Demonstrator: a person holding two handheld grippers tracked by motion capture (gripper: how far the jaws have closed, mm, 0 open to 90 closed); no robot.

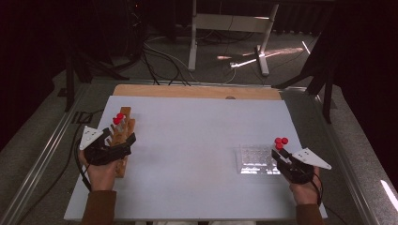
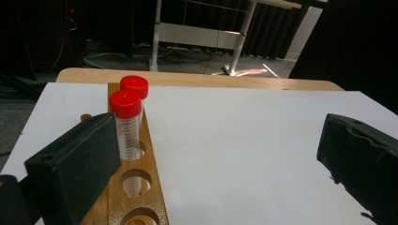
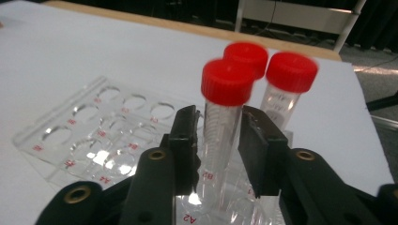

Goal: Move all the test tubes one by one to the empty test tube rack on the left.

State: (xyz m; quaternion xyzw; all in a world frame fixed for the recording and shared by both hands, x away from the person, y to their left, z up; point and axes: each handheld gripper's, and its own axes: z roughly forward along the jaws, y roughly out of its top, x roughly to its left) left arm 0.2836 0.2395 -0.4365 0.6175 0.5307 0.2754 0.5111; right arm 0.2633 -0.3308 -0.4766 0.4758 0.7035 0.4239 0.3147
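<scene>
Front tube (image 3: 220, 126): clear plastic, ribbed red screw cap, printed scale down its wall, standing upright in the clear rack (image 3: 84, 136) near the tabletop's right edge, toward the near right corner. Clamped between the jaws of the right gripper (image 3: 218, 140), both black pads pressing its wall below the cap; foot hidden behind the jaws and blurred by glare. Two more red-capped tubes (image 3: 286, 89) just behind it, caps slightly smeared. Rack transparent, flat, pierced with rows of round holes labelled in small red letters, most too faint to read; near edge cut off at the bottom of the right gripper view. From above, just a pale glinting rectangle (image 1: 256, 159) with three red dots at its right end, the right gripper (image 1: 281, 157) beside them, the clamped tube itself hard to pick out.

Along the left edge, a wooden rack (image 2: 141, 192): a brown strip with round holes, carrying two red-capped tubes (image 2: 126, 126) at its far end. Left gripper (image 1: 123, 140) over its near part, jaws spread wide, holding nothing; in the left gripper view one matte black pad overlapping the rack's left side, the other well off to the right above bare white tabletop (image 2: 244, 140). Wooden rack's near end cut off there, and covered by the hand (image 1: 101, 176) from above.
</scene>
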